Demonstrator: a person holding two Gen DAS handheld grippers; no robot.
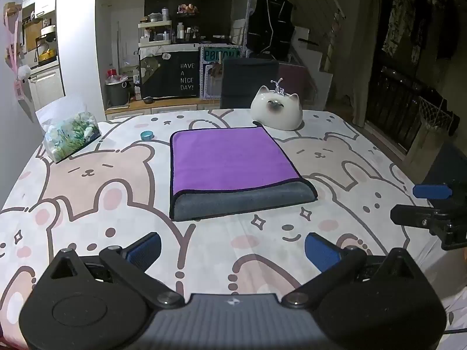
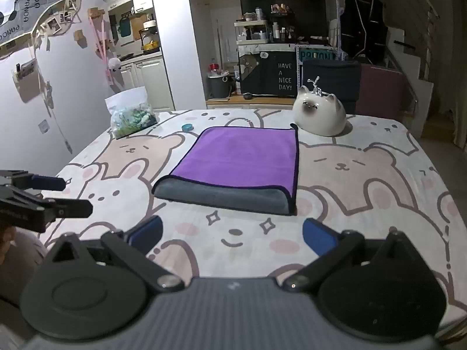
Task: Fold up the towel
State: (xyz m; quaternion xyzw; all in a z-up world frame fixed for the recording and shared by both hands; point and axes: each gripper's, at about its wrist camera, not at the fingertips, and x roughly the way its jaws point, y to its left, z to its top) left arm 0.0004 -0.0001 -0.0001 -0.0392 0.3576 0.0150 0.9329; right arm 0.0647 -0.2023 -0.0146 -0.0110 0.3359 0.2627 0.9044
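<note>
A purple and grey towel (image 1: 230, 163) lies folded flat on the bear-print tablecloth (image 1: 102, 180); its grey underside shows along the near edge. It also shows in the right wrist view (image 2: 242, 160). My left gripper (image 1: 233, 250) is open and empty, above the cloth just short of the towel's near edge. My right gripper (image 2: 233, 234) is open and empty, also near the towel's near edge. The right gripper appears at the right edge of the left wrist view (image 1: 429, 204), and the left gripper at the left edge of the right wrist view (image 2: 55, 194).
A white ceramic cat figure (image 1: 277, 110) stands just behind the towel's far right corner. A clear bag of green and white items (image 1: 70, 134) sits at the far left. A small teal cap (image 1: 146, 135) lies left of the towel. A dark chair (image 1: 248, 81) stands behind the table.
</note>
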